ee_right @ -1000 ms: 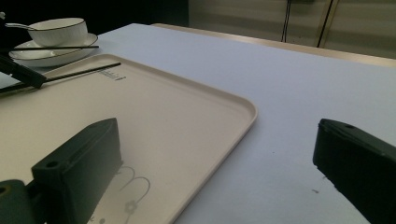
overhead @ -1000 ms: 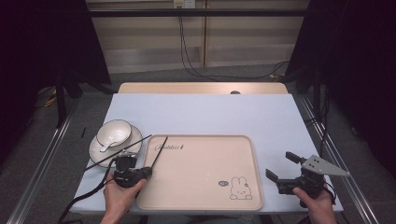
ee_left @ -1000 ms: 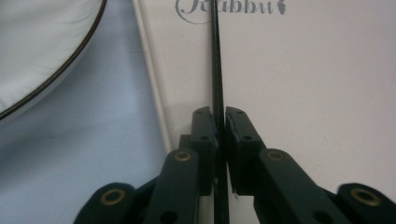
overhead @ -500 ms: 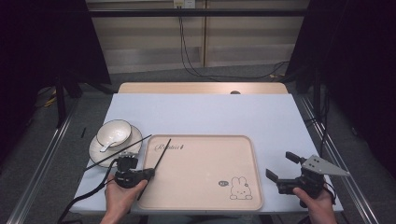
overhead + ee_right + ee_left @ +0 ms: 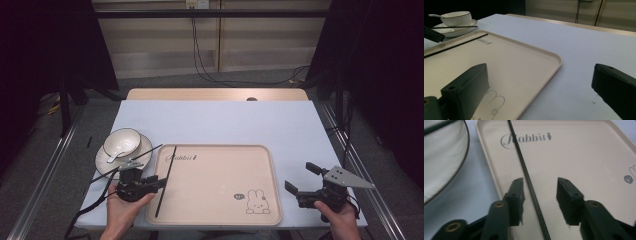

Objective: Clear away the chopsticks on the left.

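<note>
Left gripper: jaws apart, straddling one black chopstick that lies flat on the tray, near its left rim; not gripping it. Likely step: releasing; best lifted straight up so neither jaw drags the stick. Second chopstick rests across the plate beside the tray. Right gripper: jaws wide, empty, on open table off the tray's right edge

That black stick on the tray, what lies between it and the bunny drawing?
Only bare tray separates the chopstick from the bunny drawing, as the high view shows.
</note>
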The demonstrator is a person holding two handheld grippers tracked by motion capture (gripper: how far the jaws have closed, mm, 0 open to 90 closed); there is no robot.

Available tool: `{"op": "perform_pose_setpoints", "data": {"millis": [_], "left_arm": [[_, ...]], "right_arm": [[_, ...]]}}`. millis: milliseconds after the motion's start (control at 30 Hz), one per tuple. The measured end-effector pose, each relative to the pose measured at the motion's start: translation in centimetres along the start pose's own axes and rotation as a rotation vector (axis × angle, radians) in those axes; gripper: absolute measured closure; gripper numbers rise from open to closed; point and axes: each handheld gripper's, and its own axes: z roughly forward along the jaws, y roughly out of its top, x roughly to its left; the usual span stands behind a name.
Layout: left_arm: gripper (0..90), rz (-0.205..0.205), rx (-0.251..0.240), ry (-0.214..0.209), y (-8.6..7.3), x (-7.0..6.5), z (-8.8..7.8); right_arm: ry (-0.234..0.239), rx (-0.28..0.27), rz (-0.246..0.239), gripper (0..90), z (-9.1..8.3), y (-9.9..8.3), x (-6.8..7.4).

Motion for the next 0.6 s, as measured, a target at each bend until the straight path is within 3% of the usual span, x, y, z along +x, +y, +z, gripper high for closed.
{"op": "perform_pose_setpoints", "data": {"millis": [133, 200, 367, 433, 500, 533, 600], "left_arm": [[36.5, 0.078, -0.062, -0.003, -0.1, 0.1, -1.3], [29.8, 0.131, -0.075, -0.008, -0.1, 0.3, -2.0], [16.8, 0.213, -0.093, -0.002, -0.2, 1.0, -3.3], [14.0, 0.226, -0.087, -0.003, -0.1, 1.5, -3.9], [12.5, 0.241, -0.122, 0.006, -0.2, 2.0, -4.7], [12.1, 0.228, -0.144, -0.015, -0.3, 2.5, -5.1], [10.8, 0.211, -0.149, -0.017, -0.3, 3.6, -5.8]], "right_arm": [[0.0, -0.002, -0.004, 0.6, 0.0, 0.0, 0.0], [0.0, -0.002, -0.003, 0.6, 0.0, 0.0, 0.0], [0.0, -0.006, 0.001, 0.6, -0.1, 0.1, 0.1], [0.003, -0.006, -0.008, 0.6, 0.0, 0.0, 0.0], [0.002, -0.009, -0.001, 0.7, -0.1, 0.1, 0.1], [0.001, -0.01, -0.001, 0.6, -0.1, 0.0, 0.1], [0.0, -0.008, -0.001, 0.6, -0.1, 0.0, 0.0]]}}
